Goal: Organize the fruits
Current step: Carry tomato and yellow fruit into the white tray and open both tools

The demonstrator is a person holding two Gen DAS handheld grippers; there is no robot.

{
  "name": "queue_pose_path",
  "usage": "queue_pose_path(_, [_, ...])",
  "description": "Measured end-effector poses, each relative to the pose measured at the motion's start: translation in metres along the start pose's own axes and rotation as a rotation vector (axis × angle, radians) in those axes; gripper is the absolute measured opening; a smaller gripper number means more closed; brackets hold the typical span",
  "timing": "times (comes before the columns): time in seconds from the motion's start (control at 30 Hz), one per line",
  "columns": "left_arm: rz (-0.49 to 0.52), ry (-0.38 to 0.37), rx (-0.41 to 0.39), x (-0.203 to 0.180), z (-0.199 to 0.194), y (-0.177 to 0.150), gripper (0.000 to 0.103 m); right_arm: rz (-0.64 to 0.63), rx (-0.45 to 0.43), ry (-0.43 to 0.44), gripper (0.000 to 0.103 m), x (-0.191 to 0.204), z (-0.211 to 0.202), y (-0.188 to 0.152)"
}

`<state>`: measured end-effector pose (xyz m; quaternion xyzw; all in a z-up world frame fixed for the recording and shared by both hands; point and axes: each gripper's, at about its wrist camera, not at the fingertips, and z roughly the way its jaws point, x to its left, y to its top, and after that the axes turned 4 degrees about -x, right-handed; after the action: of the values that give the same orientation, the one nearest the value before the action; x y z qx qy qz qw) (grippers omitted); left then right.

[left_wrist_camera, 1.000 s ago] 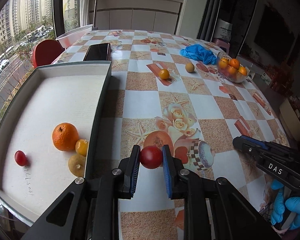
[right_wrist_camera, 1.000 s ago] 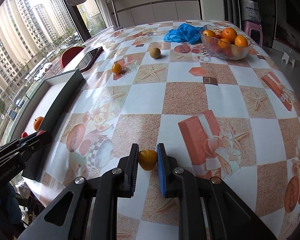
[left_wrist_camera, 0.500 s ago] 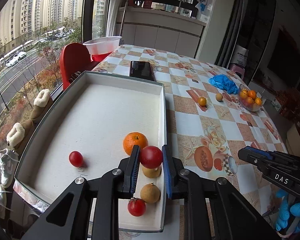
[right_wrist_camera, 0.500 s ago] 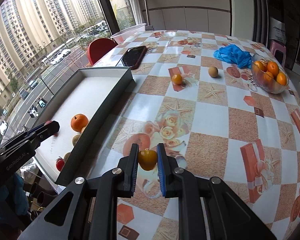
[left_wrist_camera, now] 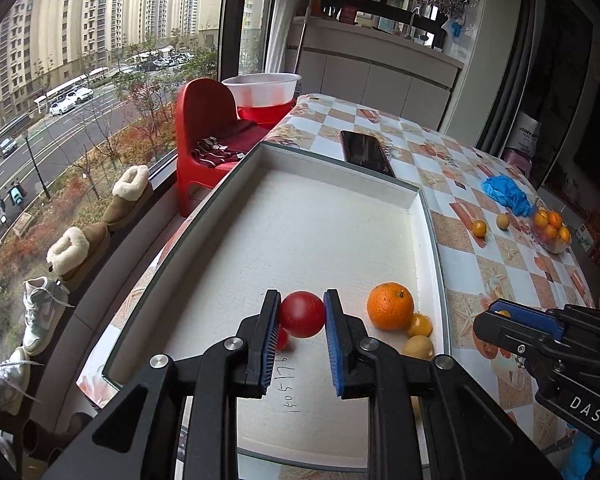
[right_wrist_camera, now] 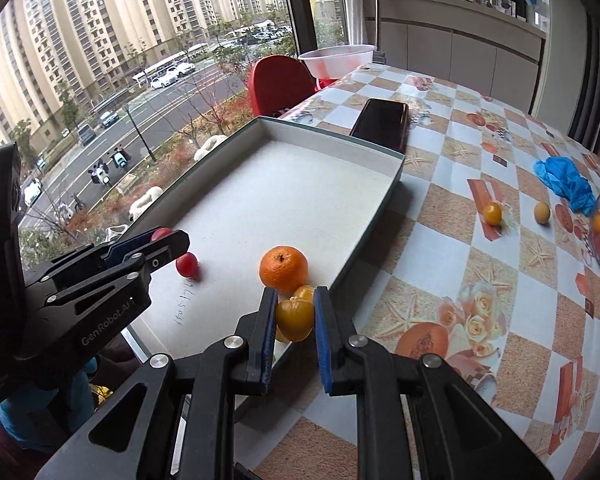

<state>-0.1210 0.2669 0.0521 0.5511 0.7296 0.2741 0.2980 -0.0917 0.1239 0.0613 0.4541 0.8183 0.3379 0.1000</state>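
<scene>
While both fingers grip fruit — left gripper [left_wrist_camera: 302, 314]: red tomato [left_wrist_camera: 302, 314] | right gripper [right_wrist_camera: 295, 319]: yellow fruit [right_wrist_camera: 295, 319] | tray [left_wrist_camera: 419, 216]: orange [left_wrist_camera: 390, 305]

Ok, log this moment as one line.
left hand-held gripper: shut on red fruit above tray | right hand-held gripper: shut on yellow fruit at tray edge

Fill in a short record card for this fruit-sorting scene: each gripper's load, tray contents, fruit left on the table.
left gripper: shut on red fruit, over the tray
right gripper: shut on yellow-orange fruit, at the tray's near wall
tray contents: large orange, several small fruits beside it, small red fruit
loose on table: two small fruits
glass bowl: oranges
</scene>
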Motion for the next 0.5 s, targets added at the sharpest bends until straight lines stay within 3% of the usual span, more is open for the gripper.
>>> queue_pose_path(0.43, [-0.026,0.026,0.052,0.018,0.018,-0.008,0.023,-0.08,0.093,0.025,0.021,0.03,0.036,0.003])
queue_pose_path(0.5, [-0.026,0.026,0.055,0.018,0.019,-0.009,0.023,-0.085,0.092,0.023,0.03,0.029,0.035,0.003])
